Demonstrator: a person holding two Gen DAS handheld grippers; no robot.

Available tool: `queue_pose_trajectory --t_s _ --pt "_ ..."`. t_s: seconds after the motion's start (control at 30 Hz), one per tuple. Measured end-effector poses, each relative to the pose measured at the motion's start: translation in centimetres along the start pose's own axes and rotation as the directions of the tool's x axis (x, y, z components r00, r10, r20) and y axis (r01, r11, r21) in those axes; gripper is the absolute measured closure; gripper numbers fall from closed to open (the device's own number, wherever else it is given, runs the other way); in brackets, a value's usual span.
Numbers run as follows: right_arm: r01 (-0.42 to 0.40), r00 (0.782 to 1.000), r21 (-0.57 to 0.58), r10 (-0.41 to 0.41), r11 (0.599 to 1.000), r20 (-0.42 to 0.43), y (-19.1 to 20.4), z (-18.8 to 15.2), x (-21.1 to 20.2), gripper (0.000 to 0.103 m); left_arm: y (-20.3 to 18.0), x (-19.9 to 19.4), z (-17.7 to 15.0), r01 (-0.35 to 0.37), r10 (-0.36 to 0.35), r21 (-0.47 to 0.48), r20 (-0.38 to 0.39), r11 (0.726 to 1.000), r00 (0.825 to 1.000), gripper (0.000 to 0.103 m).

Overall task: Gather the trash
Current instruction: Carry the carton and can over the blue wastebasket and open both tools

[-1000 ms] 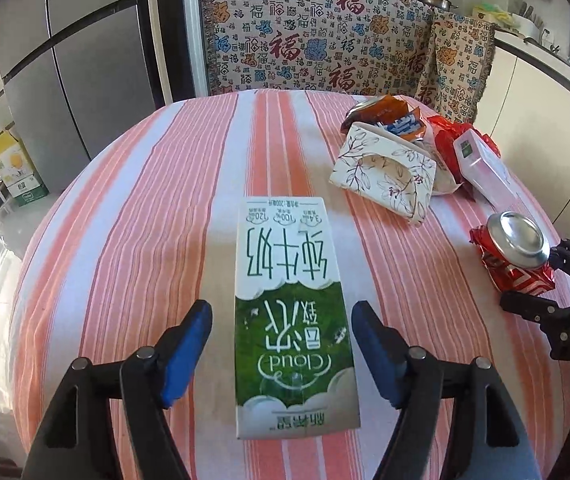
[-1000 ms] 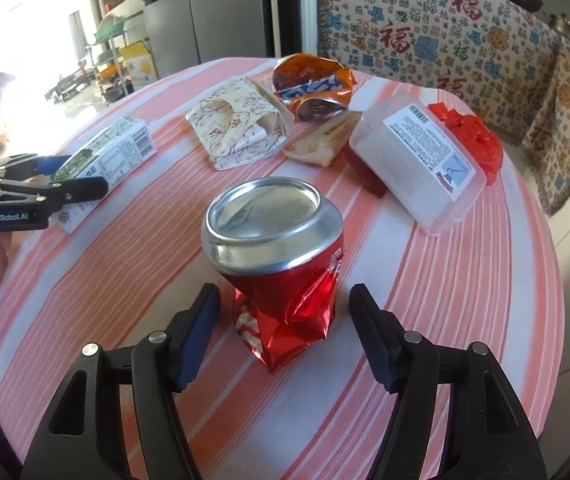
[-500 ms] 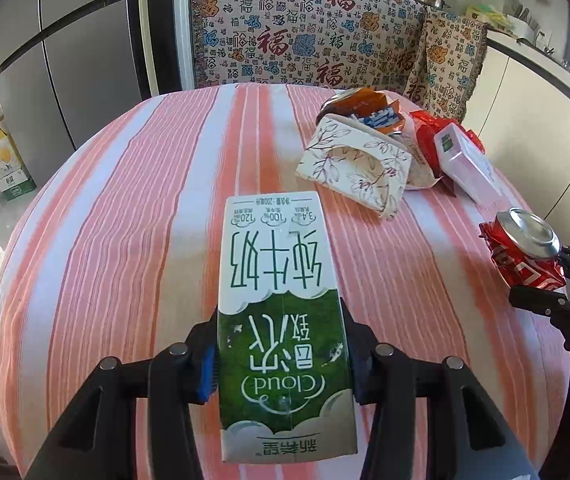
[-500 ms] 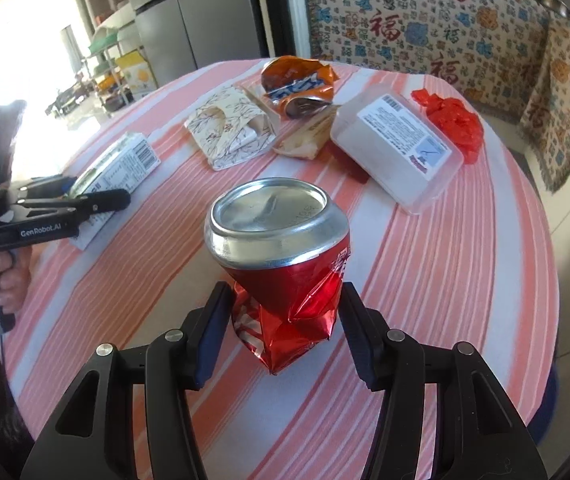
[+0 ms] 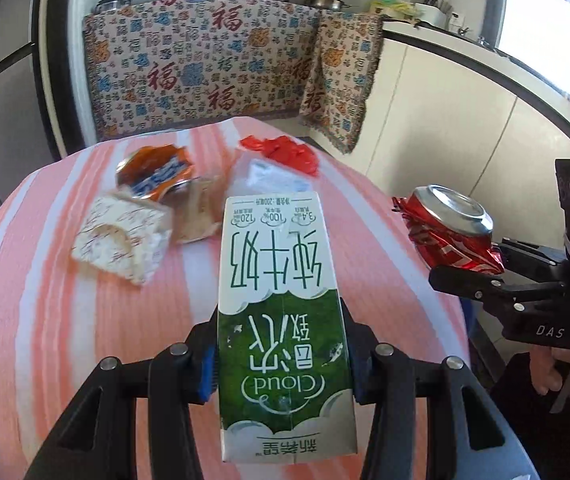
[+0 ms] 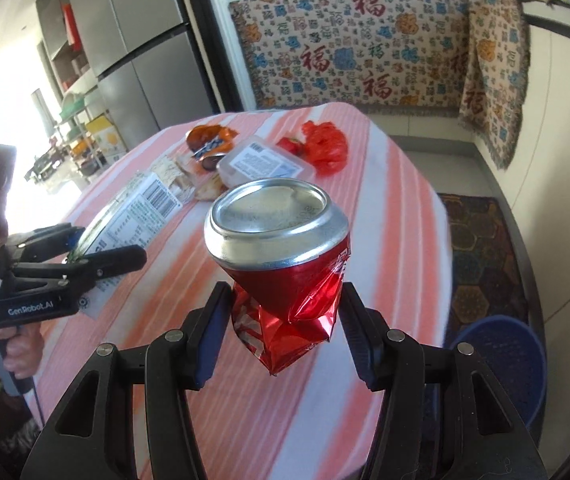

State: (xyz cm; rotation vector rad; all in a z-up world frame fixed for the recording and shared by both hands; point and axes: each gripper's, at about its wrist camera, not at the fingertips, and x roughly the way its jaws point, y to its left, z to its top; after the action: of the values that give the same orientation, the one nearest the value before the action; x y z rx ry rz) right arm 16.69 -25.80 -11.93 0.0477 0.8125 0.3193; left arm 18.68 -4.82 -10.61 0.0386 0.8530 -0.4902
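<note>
Both pieces of trash have left the striped counter (image 5: 37,320) since the earlier frames: the left hand-held gripper (image 5: 281,356) has closed on the green-and-white milk carton (image 5: 281,312) and holds it raised, and the right hand-held gripper (image 6: 285,320) clamps the crushed red can (image 6: 281,256) in the air. Behind them on the counter remain a floral paper box (image 5: 121,236), an orange snack wrapper (image 5: 153,168), a clear lidded container (image 6: 259,162) and a red plastic bag (image 6: 325,146), bunched together. Past the counter's right edge, a blue bin (image 6: 497,364) stands on open floor near a patterned mat (image 6: 481,256).
</note>
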Motion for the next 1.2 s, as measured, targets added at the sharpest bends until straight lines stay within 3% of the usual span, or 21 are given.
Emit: queue_pose_trajectory --t_s 0.23,0.5,0.67,0.9,1.2 --pt "0.151 0.987 0.11 -0.156 0.982 0.036 -8.5 -1.3 -4.9 0.047 -7.4 4.2 3.7 0.135 -0.133 0.105 -0.026 0.985 0.991 0.054" --pt "0.298 0.952 0.228 -0.304 0.927 -0.009 -17.4 -4.0 -7.7 0.047 -17.2 11.0 6.2 0.265 -0.246 0.2 -0.117 0.943 0.962 0.054" --pt "0.335 0.941 0.279 -0.336 0.9 -0.046 -21.4 -4.9 -7.8 0.047 -21.4 15.3 7.0 0.312 -0.281 0.209 -0.168 0.927 0.945 0.054" --pt "0.355 0.934 0.344 -0.346 0.869 -0.09 -25.3 -6.2 -7.4 0.047 -24.3 18.4 6.3 0.328 -0.282 0.227 -0.212 0.917 0.936 0.054" --pt "0.329 0.942 0.424 -0.321 0.844 -0.093 -28.2 -6.5 -6.5 0.045 -26.5 21.9 6.0 0.341 -0.283 0.258 -0.237 0.904 0.929 0.051"
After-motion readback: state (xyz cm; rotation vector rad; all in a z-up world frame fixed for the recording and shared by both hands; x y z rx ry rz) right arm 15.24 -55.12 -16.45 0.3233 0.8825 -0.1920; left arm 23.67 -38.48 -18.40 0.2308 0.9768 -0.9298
